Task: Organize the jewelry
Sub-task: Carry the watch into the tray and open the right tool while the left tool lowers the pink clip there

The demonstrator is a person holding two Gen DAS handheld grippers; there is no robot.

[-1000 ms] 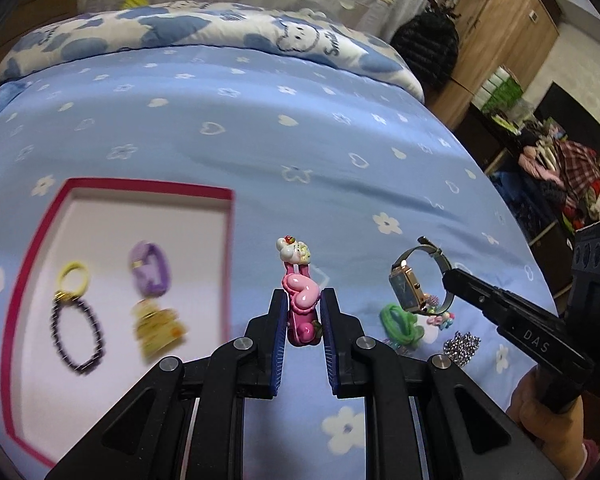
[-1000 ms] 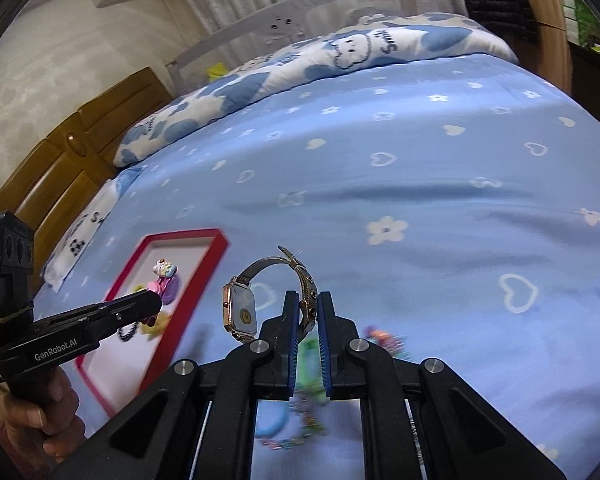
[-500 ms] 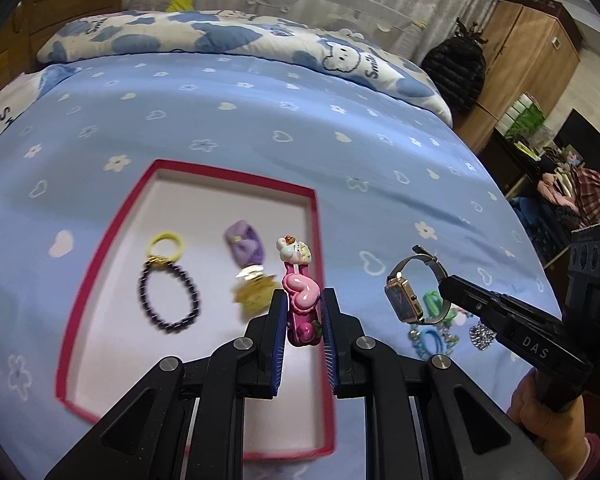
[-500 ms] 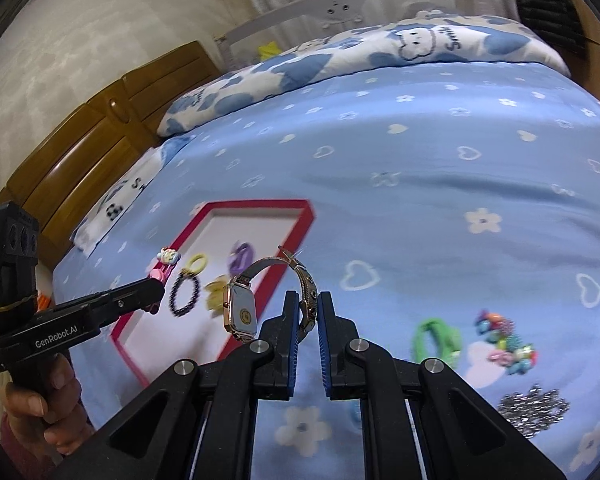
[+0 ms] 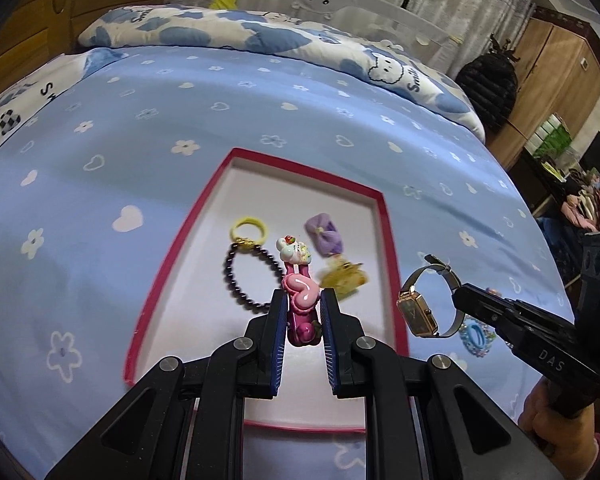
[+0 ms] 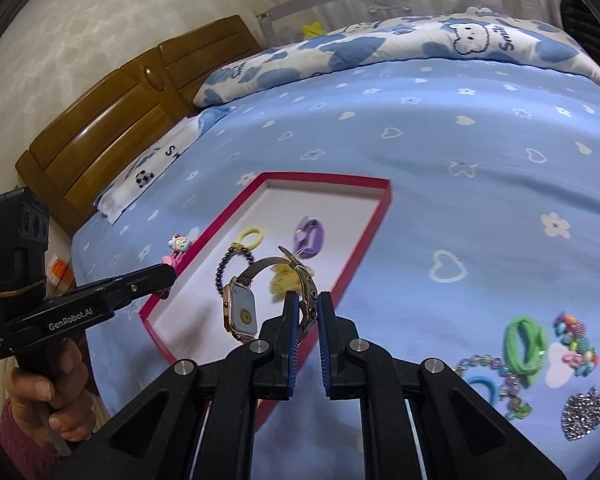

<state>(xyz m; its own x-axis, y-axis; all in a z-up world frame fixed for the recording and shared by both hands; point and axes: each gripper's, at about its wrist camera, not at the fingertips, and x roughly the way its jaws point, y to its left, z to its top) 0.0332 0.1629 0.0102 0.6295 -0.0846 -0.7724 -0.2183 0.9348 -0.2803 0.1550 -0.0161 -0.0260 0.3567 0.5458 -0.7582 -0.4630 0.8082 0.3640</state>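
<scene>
My left gripper [image 5: 303, 300] is shut on a pink hair clip [image 5: 298, 284] with a heart and a small cartoon figure, held over the red-rimmed white tray [image 5: 172, 248]. My right gripper [image 6: 308, 302] is shut on the mesh strap of a gold square-faced watch [image 6: 242, 312], hanging above the tray's near right rim [image 6: 364, 240]. In the tray lie a dark bead bracelet [image 5: 236, 276] with a yellow ring [image 5: 249, 227], a purple bow clip [image 5: 325, 234] and a yellow clip [image 5: 346, 276]. In the right wrist view the left gripper [image 6: 168, 272] comes in from the left, level with the tray's left rim.
Loose pieces lie on the blue bedsheet right of the tray: a green hair tie [image 6: 526, 342], a colourful bead cluster [image 6: 576, 340], a beaded bracelet [image 6: 500, 376], a blue hair tie [image 6: 482, 386] and a silver sequin heart [image 6: 588, 412]. A wooden headboard [image 6: 112, 132] and pillows [image 5: 260, 36] stand behind.
Both grippers have travelled left from the loose pile to the tray, each still shut on its piece. The tray now sits under the pink clip, and the watch hangs at its right rim.
</scene>
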